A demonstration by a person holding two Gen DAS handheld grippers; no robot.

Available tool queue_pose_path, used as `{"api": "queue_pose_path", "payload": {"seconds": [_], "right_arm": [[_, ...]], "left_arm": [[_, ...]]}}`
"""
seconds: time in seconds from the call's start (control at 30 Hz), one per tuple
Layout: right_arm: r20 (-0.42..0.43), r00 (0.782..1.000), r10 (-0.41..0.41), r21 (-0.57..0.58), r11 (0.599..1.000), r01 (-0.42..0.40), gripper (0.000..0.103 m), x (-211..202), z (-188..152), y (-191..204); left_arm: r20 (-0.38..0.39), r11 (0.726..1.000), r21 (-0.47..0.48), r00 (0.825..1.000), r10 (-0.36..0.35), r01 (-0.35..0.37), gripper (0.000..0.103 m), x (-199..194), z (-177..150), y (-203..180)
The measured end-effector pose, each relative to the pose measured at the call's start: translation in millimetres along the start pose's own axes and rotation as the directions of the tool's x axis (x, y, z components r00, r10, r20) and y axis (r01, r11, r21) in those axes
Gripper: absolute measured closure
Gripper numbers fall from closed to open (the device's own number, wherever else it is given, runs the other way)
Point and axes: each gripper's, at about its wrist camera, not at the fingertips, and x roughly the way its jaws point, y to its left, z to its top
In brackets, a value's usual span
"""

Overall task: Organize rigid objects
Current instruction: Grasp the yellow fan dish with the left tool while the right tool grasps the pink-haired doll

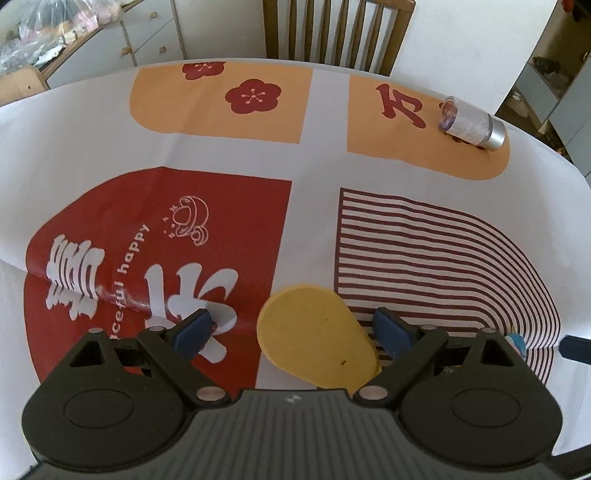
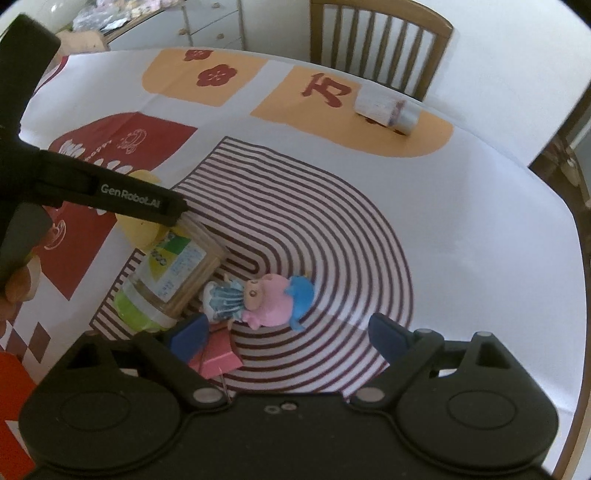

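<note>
My left gripper (image 1: 291, 326) is open and empty, low over a flat yellow oval lid (image 1: 319, 338) that lies between its fingers on the table. The lid also shows in the right wrist view (image 2: 138, 223), partly behind the left gripper body (image 2: 110, 192). My right gripper (image 2: 286, 332) is open and empty just in front of a pink, blue and white figurine (image 2: 258, 301) lying on its side. A toothpick jar with a green lid (image 2: 173, 275) lies to the figurine's left. A pink clip (image 2: 218, 356) lies by my right gripper's left finger. A small white bottle with a silver cap (image 1: 471, 123) lies far right; it also shows in the right wrist view (image 2: 386, 109).
The table (image 2: 480, 221) is round, covered by a white cloth with red and orange prints. A wooden chair (image 1: 338, 31) stands at the far edge. Drawers and bags (image 1: 147, 33) are at the back left. An orange object (image 2: 11, 384) sits at the near left.
</note>
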Motion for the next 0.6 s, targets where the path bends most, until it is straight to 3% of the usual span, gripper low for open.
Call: {"api": "queue_pose_path", "payload": {"seconds": [0.13,0.2,0.47,0.6], "right_arm": [[0.007,1.0,-0.019,-0.043,0.999,0.02,0.011,8,3,7],[0.009,1.0,-0.021,-0.056,0.998,0.021,0.011,12,4,11],[0.013,1.0,-0.01,-0.082,0.997,0.011,0.028,18,4,20],[0.019,1.0,-0.024,-0.089,0.996,0.025,0.032,18,3,21]], "left_arm": [[0.014,0.999,-0.03,1.0,-0.02,0.02,0.01,-1,-3,3],[0.022,0.999,-0.037,0.999,-0.026,0.027,0.017,-3,-5,2],[0.05,0.999,-0.019,0.998,-0.044,0.045,0.038,-12,-7,-2],[0.053,0.998,-0.018,0.997,-0.057,0.058,0.04,-13,-8,1]]}}
